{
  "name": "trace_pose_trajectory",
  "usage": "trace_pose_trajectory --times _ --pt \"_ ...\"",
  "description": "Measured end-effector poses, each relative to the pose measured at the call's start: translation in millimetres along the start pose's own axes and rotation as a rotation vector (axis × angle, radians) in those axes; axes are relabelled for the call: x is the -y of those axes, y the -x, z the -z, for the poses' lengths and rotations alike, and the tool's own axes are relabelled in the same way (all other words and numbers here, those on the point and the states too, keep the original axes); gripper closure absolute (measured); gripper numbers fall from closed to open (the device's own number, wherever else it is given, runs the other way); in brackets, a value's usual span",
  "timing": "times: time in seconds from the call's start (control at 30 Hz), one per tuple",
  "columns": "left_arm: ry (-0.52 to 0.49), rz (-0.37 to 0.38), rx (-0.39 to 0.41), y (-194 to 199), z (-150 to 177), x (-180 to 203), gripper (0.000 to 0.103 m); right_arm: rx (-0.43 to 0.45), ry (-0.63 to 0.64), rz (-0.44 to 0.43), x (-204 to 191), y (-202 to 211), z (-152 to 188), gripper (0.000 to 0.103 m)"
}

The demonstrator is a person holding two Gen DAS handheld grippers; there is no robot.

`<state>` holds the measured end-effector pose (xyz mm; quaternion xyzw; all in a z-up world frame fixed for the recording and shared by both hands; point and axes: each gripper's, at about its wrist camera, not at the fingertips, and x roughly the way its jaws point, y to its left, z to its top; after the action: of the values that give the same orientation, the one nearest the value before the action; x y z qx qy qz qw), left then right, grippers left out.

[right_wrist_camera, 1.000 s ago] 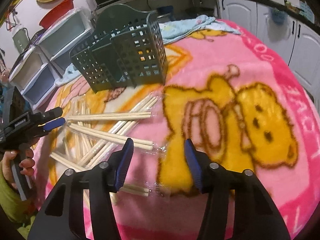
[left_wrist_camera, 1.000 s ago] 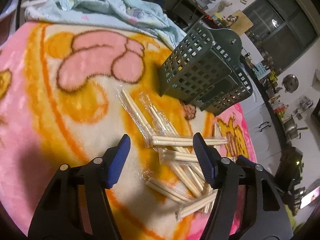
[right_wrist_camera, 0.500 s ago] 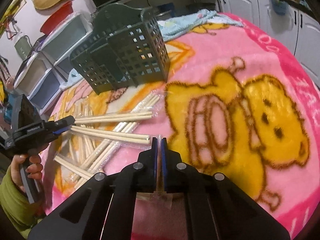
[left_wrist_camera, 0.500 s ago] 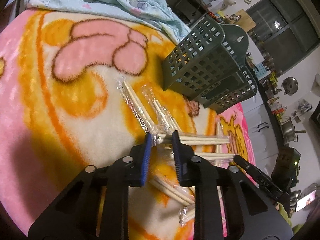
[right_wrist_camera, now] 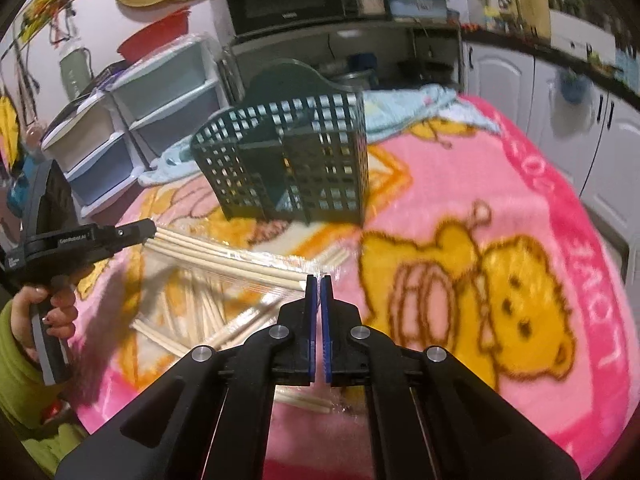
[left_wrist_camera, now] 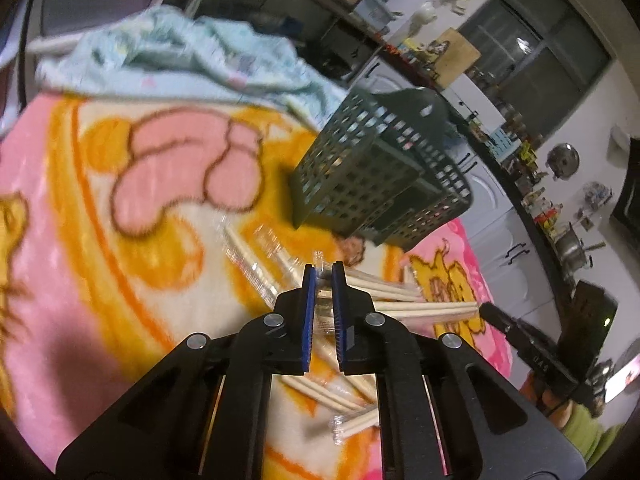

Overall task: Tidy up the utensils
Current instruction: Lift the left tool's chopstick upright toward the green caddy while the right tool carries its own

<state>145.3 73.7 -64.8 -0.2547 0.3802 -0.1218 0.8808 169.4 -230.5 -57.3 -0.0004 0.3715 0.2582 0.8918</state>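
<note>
chopsticks [right_wrist_camera: 240,258] in clear wrap hang between both grippers above the pink blanket [right_wrist_camera: 520,200]: left gripper [left_wrist_camera: 321,276] fingers pinch one end, right gripper [right_wrist_camera: 318,280] fingers pinch the other. more pairs [right_wrist_camera: 192,312] lie below, near the green basket [right_wrist_camera: 288,168].

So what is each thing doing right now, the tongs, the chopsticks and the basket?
Left tongs: shut on wrapped chopsticks.
Right tongs: shut on that packet's other end.
Loose chopsticks: lying scattered on the blanket.
Green basket: upright; nothing visible inside.
</note>
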Motion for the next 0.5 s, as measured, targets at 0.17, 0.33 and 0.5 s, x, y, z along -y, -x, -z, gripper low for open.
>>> trace_pose_trajectory --times 0.17,0.33,0.5 --pt "-0.071 -0.002 0.033 13 -11 21 0.099 0.05 0.03 0.009 -5 18 -16 0.101" --pt "-0.091 0.012 0.051 22 -18 28 0.099 0.11 0.047 0.032 -3 38 -31 0.102" --pt "-0.094 0.018 0.063 28 -25 33 0.099 0.176 0.05 0.043 1 63 -45 0.102"
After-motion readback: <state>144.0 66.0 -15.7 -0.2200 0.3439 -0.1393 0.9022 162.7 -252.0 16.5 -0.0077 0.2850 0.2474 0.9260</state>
